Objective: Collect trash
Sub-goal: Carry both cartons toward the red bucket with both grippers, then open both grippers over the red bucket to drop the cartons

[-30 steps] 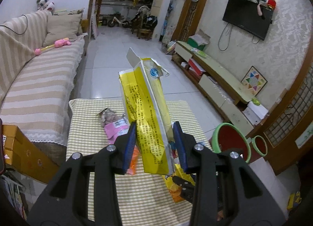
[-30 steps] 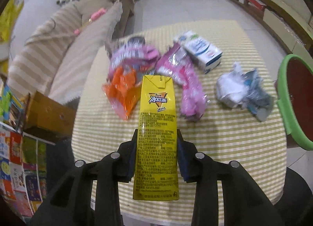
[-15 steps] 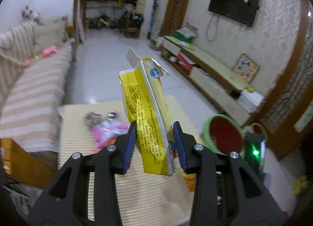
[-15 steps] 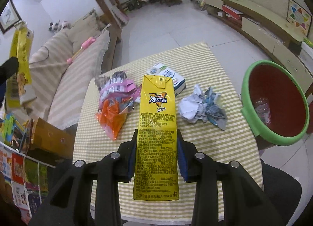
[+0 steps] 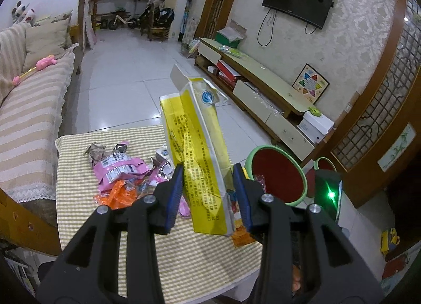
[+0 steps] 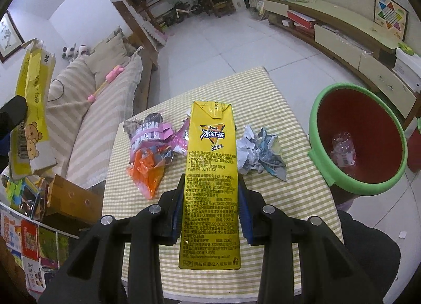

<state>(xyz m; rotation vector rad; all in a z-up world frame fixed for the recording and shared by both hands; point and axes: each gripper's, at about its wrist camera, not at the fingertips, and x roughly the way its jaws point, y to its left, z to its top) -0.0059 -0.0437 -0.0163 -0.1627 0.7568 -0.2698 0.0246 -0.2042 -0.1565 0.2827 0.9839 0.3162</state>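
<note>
My left gripper (image 5: 208, 193) is shut on a torn yellow-and-white carton (image 5: 196, 151) held upright above the checked table (image 5: 79, 214); the same carton (image 6: 31, 109) shows at the far left of the right wrist view. My right gripper (image 6: 210, 198) is shut on a yellow iced-tea carton (image 6: 210, 172), lifted over the table (image 6: 292, 188). On the cloth lie pink wrappers (image 6: 152, 133), an orange wrapper (image 6: 147, 172) and crumpled paper (image 6: 260, 151). A green-rimmed red bin (image 6: 357, 143) with a clear bottle (image 6: 342, 151) inside stands right of the table.
A striped sofa (image 5: 23, 109) runs along the left. A low TV cabinet (image 5: 263, 88) lines the right wall. A cardboard box (image 6: 68, 196) and stacked books (image 6: 23, 235) sit beside the table's near left corner. Open tiled floor (image 5: 126, 77) lies beyond the table.
Both grippers have risen and drawn back from the table with their cartons; the bin has come into fuller view on the right. Grips are unchanged.
</note>
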